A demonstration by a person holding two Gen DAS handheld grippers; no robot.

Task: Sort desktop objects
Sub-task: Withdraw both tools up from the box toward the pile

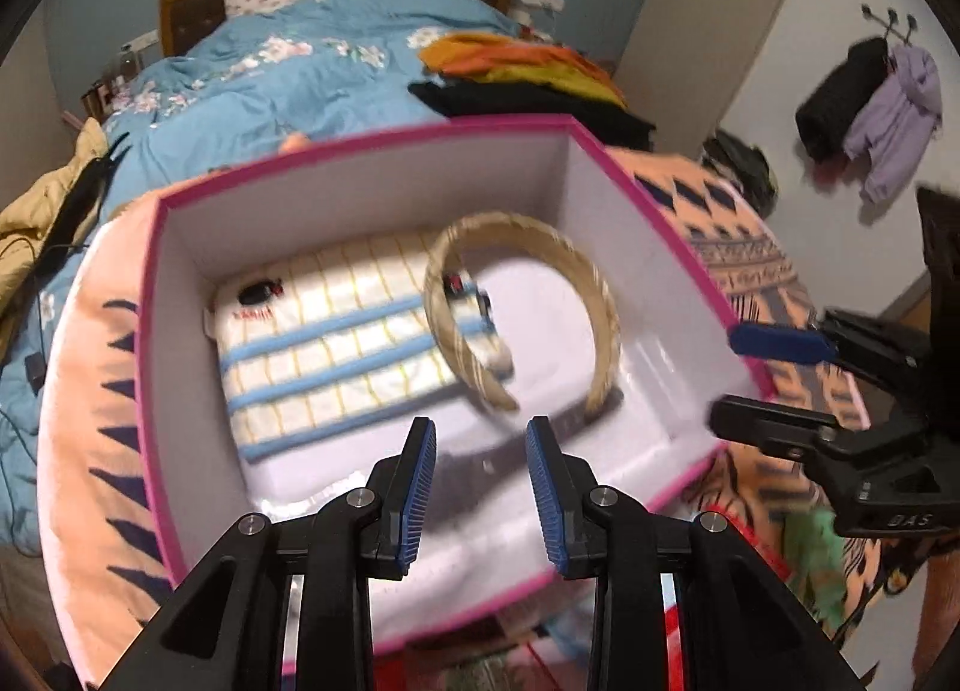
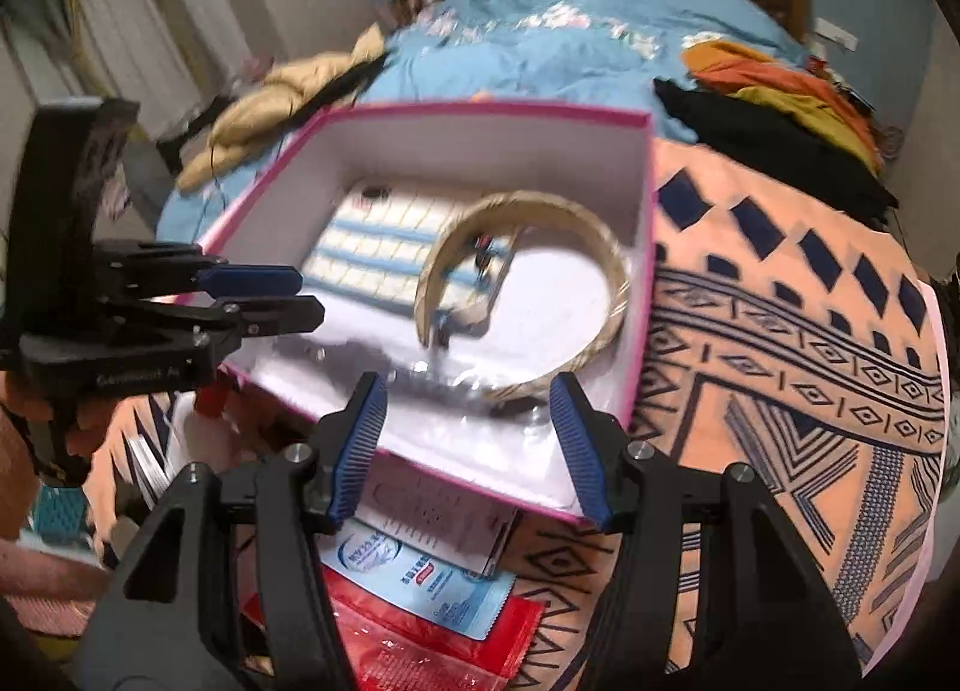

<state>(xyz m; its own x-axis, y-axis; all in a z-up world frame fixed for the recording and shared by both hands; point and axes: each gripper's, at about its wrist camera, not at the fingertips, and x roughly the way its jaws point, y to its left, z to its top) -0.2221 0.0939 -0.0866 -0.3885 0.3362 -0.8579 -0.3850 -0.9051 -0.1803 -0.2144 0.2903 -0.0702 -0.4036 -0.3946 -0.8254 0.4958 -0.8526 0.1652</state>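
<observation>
Both the left gripper (image 1: 480, 487) and right gripper (image 2: 474, 445) hover empty and open-jawed over the box (image 2: 639, 295), headband (image 2: 612, 283) inside at three o'clock; next pick looks like the packets (image 2: 420, 583) at six.

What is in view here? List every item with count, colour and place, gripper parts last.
Pink-edged white cardboard box: one, open, on the patterned cloth.
Cream woven headband: one, inside the box, leaning over the pouch.
White pouch with blue and yellow stripes: one, flat on the box floor.
Orange cloth with navy pattern: one, under the box.
Blue-and-white wipe packet: one, in front of the box.
Red plastic packet: one, beneath the wipe packet.
Blue floral duvet: one, on the bed behind.
Left gripper: black with blue pads, open, empty.
Right gripper: same, open, empty.
</observation>
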